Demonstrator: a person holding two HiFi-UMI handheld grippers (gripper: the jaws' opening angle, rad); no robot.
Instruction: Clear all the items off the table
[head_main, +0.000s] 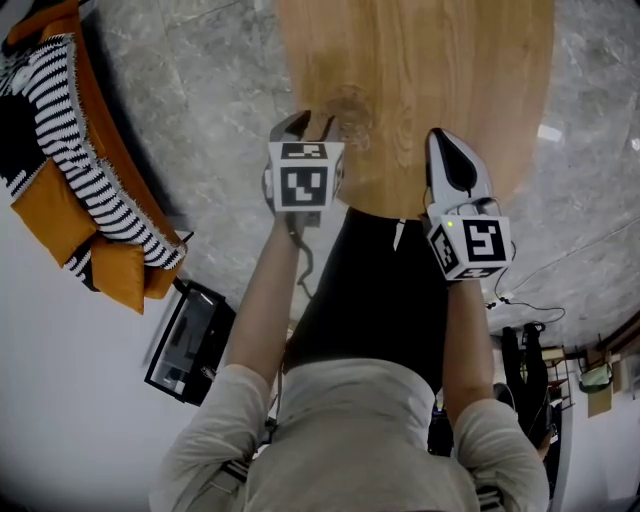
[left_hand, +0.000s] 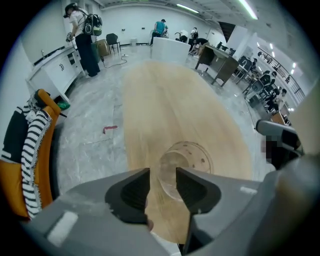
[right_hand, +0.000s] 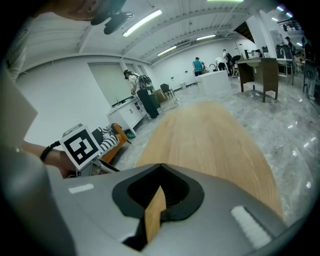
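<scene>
On the near end of the oval wooden worktop (head_main: 450, 60) stands the only item on it, a clear cup (left_hand: 182, 160). From the head view it is hard to pick out, showing only as a faint ring on the wood just beyond the left tongs (head_main: 308, 125). The left gripper view shows it plainly: the tongs are released, their dark pads stand apart, and the cup sits in line with the gap just past the tips, with neither pad pressing on it. The right tongs (right_hand: 159, 172) hang over the near right edge of the worktop. Their own view shows them clenched on nothing, with only a thin sliver of wood grain visible where the pads meet. That view also catches the left marker cube (right_hand: 80, 145) off to its left. Only the head view shows the black flat box (head_main: 190, 340) on the grey marble floor (head_main: 200, 90) near the person's left side. The orange sofa (head_main: 60, 205) with its striped throw (head_main: 70, 130) appears in all three views. Only the left gripper view shows a small red scrap (left_hand: 110, 128) on the floor left of the worktop, and a standing person (left_hand: 82, 35) far off by the white counters.
</scene>
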